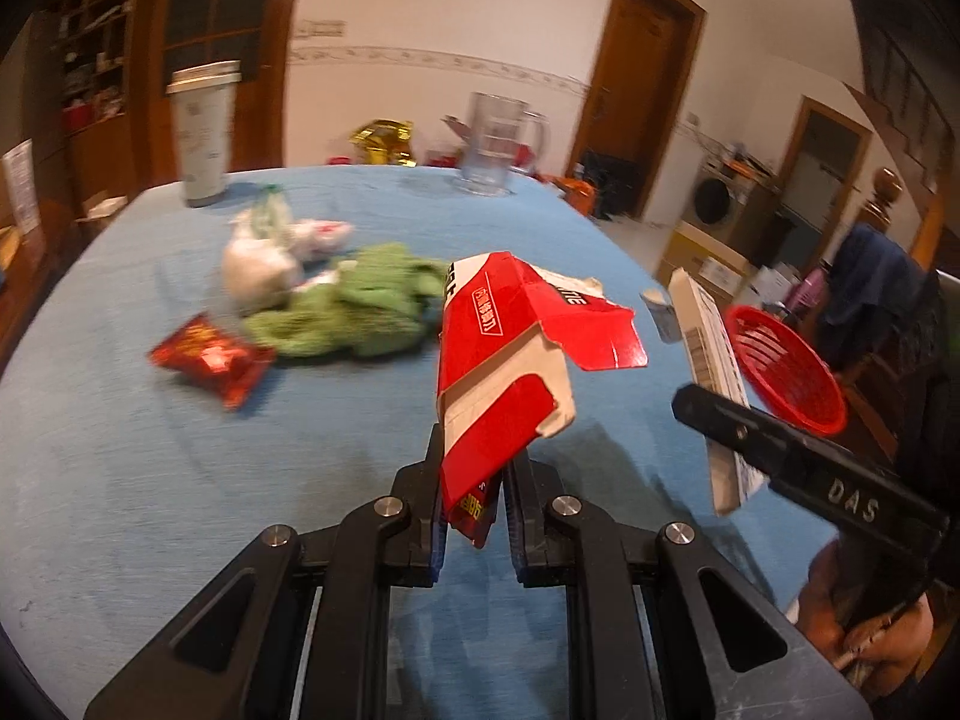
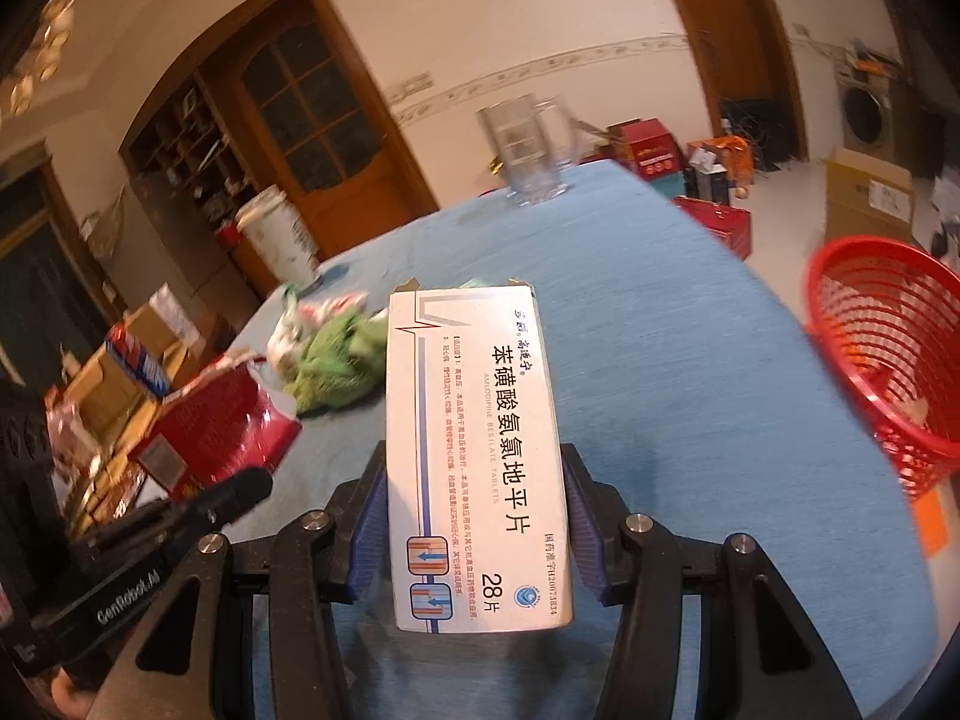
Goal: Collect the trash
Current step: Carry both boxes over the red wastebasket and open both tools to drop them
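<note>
My left gripper (image 1: 471, 474) is shut on the lower end of a torn red and white carton (image 1: 504, 348), which sticks up above the blue table (image 1: 120, 480). My right gripper (image 2: 474, 468) is shut on a white medicine box (image 2: 474, 450), pads on its two long sides. A red mesh basket (image 2: 888, 354) stands off the table's right edge, with a small scrap inside. In the left wrist view the right gripper (image 1: 714, 414) carries the box (image 1: 714, 360) in front of the basket (image 1: 786, 372). The left gripper (image 2: 252, 483) and the carton (image 2: 222, 426) appear at the left of the right wrist view.
On the table lie a red snack packet (image 1: 210, 357), a green cloth (image 1: 360, 306) and crumpled white bags (image 1: 264, 264). A lidded paper cup (image 1: 201, 132) and a clear glass jug (image 1: 498, 144) stand at the far edge. A small white pot (image 1: 660, 312) sits near the right edge.
</note>
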Demonstrator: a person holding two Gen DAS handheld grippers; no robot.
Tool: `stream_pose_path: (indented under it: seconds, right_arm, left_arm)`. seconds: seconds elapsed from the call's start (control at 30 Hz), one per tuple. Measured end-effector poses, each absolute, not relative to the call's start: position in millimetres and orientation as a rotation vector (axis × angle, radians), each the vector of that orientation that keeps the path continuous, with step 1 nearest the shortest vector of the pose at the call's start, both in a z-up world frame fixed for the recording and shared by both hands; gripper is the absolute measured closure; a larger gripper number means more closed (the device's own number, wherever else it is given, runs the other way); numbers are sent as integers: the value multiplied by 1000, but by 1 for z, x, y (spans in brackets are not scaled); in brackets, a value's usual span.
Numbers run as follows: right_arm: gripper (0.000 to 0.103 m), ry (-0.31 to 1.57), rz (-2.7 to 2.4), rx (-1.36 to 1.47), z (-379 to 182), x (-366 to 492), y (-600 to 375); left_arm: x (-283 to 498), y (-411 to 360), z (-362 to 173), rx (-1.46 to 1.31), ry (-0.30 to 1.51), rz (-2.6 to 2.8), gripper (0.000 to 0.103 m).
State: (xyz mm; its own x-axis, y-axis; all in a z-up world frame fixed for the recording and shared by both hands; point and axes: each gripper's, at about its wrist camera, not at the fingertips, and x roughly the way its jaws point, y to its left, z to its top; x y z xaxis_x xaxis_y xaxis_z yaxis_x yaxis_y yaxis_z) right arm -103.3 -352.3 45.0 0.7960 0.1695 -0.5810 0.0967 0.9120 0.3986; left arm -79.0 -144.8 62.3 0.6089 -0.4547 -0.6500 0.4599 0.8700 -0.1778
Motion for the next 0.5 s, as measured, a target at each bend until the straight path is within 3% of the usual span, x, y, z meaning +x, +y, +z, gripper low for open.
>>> stream_pose_path:
  seconds: [0.5]
  right_arm:
    - [46, 537, -236, 597, 57, -171, -513]
  left_arm:
    - [-96, -311, 82, 126, 820, -821, 88]
